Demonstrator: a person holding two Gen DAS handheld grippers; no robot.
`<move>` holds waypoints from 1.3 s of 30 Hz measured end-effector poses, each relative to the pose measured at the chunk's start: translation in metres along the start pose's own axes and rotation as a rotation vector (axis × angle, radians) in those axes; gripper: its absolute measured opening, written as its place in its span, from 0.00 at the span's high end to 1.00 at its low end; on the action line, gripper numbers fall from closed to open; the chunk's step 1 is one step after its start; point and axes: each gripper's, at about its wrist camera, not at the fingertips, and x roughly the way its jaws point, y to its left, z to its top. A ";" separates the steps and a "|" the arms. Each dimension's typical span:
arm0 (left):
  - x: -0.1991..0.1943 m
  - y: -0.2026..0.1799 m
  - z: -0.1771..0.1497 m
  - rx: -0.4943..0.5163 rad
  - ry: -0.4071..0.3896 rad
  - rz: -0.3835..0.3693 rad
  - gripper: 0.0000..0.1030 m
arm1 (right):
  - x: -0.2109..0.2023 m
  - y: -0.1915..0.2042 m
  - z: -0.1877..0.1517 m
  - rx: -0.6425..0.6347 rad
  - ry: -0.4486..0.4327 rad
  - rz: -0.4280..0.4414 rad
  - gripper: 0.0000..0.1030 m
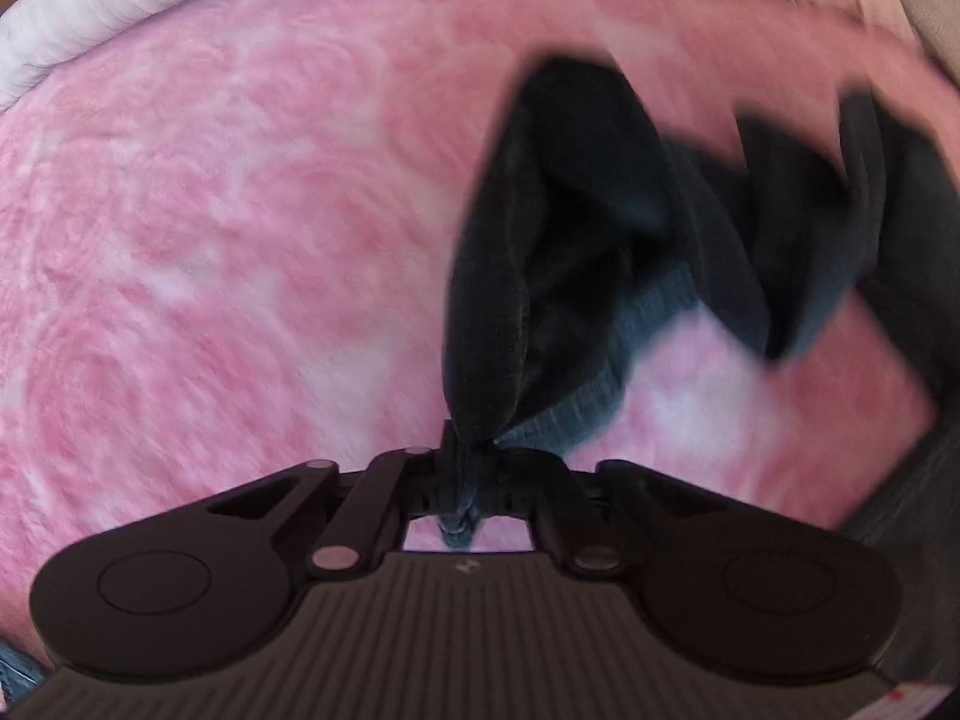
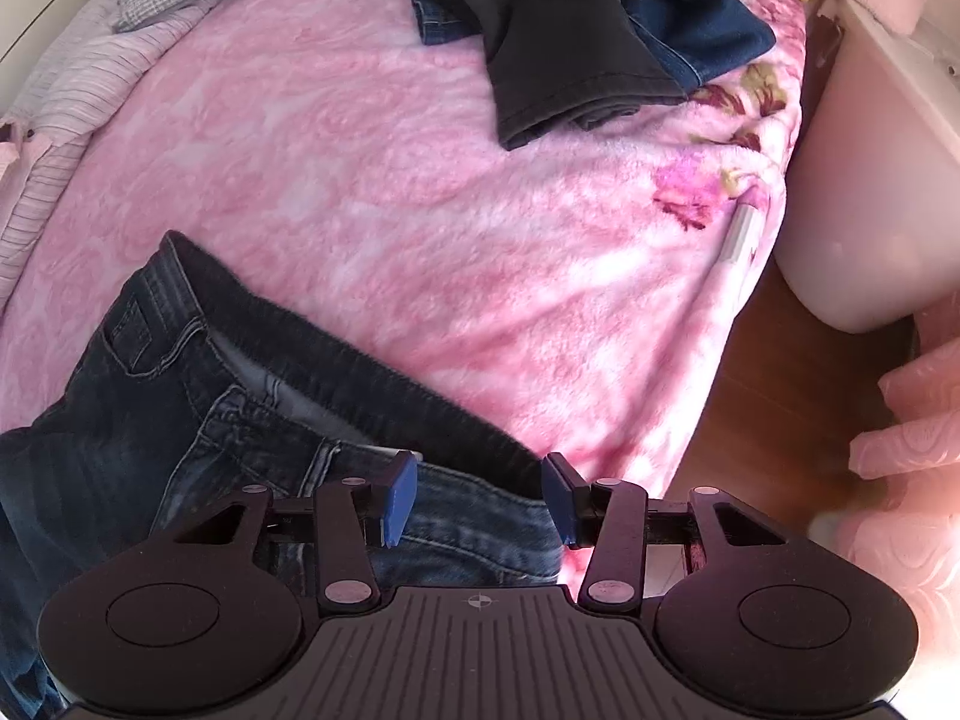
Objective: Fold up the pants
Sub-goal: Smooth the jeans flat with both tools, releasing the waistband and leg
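Jeans point(image 2: 180, 420): dark denim, lying on the pink blanket point(image 2: 372, 168) of the bed, waistband point(image 2: 336, 360) uppermost and gaping, back pocket visible near it. In the left wrist view part of the jeans point(image 1: 540, 228) hangs in folds from the left gripper; blurred, so I cannot tell which part is pinched.

Left gripper point(image 1: 465, 456): clamped tight on a bunched bit of denim, cloth squeezed through the jaws.

Right gripper point(image 2: 480, 492): jaws partway apart over the waistband end of the jeans, blue pads point(image 2: 402, 492) on either side, nothing pressed between them.

Handling, as judged: denim is soft but heavy for cloth, limp, drapes and drags; not fragile or slippery. The waistband is thick and seamed, so it should be the firmest hold; thin single layers may slip out. For an even fold, hold at a waistband corner and a matching hem.

Beyond the jeans: a pile of dark clothes point(image 2: 570, 48) at the far end of the blanket, well apart from the jeans. Striped bedding point(image 2: 66, 138) past the blanket's far left edge. A white cabinet point(image 2: 870, 180) beside the bed, beyond the blanket's flowered border.
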 end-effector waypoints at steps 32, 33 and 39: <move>0.091 0.258 0.095 -0.842 -0.087 0.013 0.66 | 0.036 0.180 -0.010 -0.187 -0.102 -0.012 0.58; 0.095 0.255 0.100 -0.817 -0.089 0.039 0.78 | 0.036 0.183 -0.012 -0.195 -0.101 -0.021 0.58; 0.039 0.232 0.090 -0.512 -0.257 0.226 0.96 | 0.035 0.195 -0.018 -0.211 -0.106 -0.030 0.58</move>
